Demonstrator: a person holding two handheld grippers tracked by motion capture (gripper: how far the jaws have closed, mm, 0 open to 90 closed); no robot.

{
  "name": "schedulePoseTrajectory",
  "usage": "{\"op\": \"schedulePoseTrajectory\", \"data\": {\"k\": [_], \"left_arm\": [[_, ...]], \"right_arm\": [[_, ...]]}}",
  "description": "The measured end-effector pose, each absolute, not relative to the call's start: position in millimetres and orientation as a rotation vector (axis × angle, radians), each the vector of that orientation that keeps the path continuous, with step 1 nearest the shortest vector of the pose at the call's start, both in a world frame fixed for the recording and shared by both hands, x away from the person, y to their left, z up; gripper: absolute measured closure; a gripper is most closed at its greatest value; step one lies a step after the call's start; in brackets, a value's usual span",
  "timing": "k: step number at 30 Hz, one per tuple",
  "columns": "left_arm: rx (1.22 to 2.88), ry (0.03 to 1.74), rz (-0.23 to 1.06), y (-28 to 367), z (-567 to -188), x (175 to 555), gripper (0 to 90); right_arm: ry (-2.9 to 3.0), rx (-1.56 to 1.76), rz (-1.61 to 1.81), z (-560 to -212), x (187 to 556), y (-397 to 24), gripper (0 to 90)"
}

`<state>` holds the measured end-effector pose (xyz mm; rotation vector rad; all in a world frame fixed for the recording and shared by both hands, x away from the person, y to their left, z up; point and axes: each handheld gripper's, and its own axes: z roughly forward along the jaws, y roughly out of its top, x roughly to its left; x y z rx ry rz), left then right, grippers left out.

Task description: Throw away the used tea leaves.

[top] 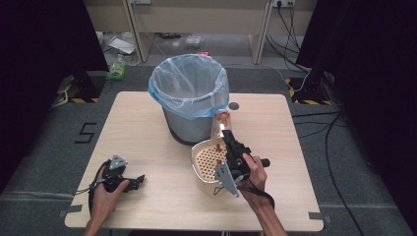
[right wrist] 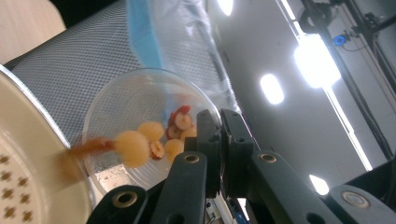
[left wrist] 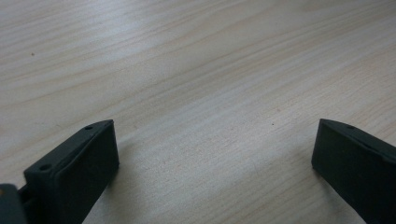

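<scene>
right gripper (right wrist: pixel 219 140) jaws clamped on rim of clear cup (right wrist: pixel 140 121), cup tipped over cream strainer (top: pixel 209 162); fruit pieces (right wrist: pixel 140 144) and brown liquid spilling out. strainer on table (top: pixel 147 128) just before lined bin (top: pixel 189 93). left gripper (top: pixel 140 181) resting on table, jaws wide apart, holding nothing.

On the table (top: pixel 147 128) there was one grey waste bin (top: pixel 189 101) with one blue bag lining it, one cream strainer bowl (top: pixel 206 162), and one clear plastic cup (right wrist: pixel 140 126). The cup held about seven fruit pieces (right wrist: pixel 135 147), pale and red. Two grippers were present: one left gripper (top: pixel 140 179), one right gripper (top: pixel 227 135).
</scene>
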<state>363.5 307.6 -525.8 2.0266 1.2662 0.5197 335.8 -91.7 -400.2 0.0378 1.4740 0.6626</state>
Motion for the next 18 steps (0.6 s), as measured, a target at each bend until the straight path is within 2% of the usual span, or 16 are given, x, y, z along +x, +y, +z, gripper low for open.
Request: {"op": "schedulePoseTrajectory", "data": {"k": [18], "left_arm": [[2.027, 1.267, 0.516, 307.8, -525.7, 363.7, 0.0]], "right_arm": [[1.417, -0.038, 0.6, -406.1, 333.1, -89.4, 87.7]]}}
